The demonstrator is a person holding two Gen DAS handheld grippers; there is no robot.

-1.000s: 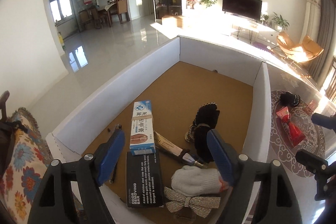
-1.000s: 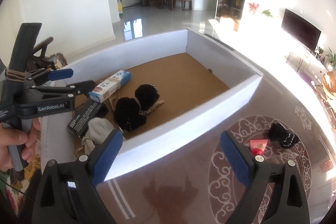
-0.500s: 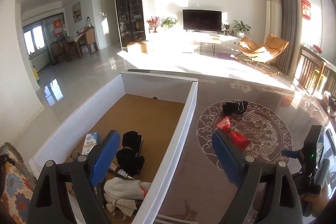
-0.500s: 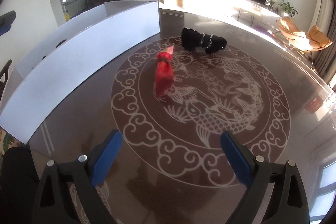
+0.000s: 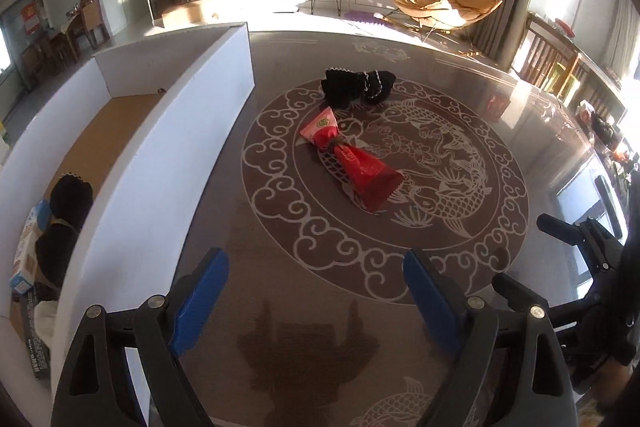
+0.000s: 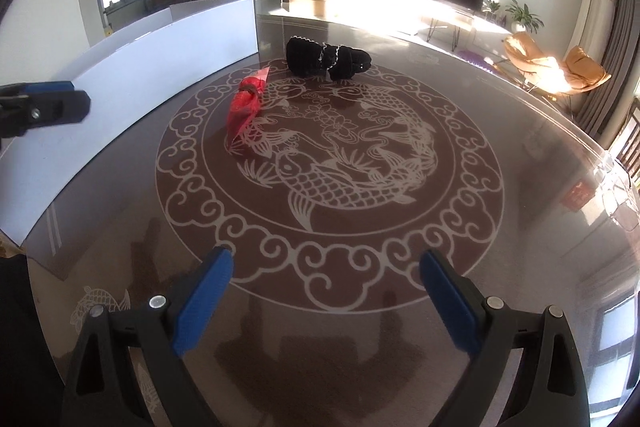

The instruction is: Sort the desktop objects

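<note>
Both claws have swung away from the white box since a second ago, when the left one hung over the box's brown floor; now they face the open tabletop. That dark glossy tabletop (image 5: 224, 235) with its pale carp-and-cloud medallion fills most of both views. Along its left side stands the long white-walled cardboard box (image 5: 172, 155), and at the box's near end lie a black fuzzy item (image 5: 72, 191), a blue-and-white carton (image 5: 28, 259) and a dark flat package with white print (image 5: 38, 359), crowded together.

On the medallion a red foil-wrapped bundle tied at the neck with a brown band (image 5: 354, 163) lies on its side, its wide end toward the cameras. Just behind it, near but apart, rests a black plush item with white trim (image 5: 358, 87); the same pair shows in the right wrist view, red bundle (image 6: 244, 103) and black plush (image 6: 326, 59).

The left claw (image 5: 316, 291) stands wide apart with nothing between its blue pads (image 5: 200, 303). The right claw (image 6: 326, 291) is likewise spread and empty, well short of both items.
</note>
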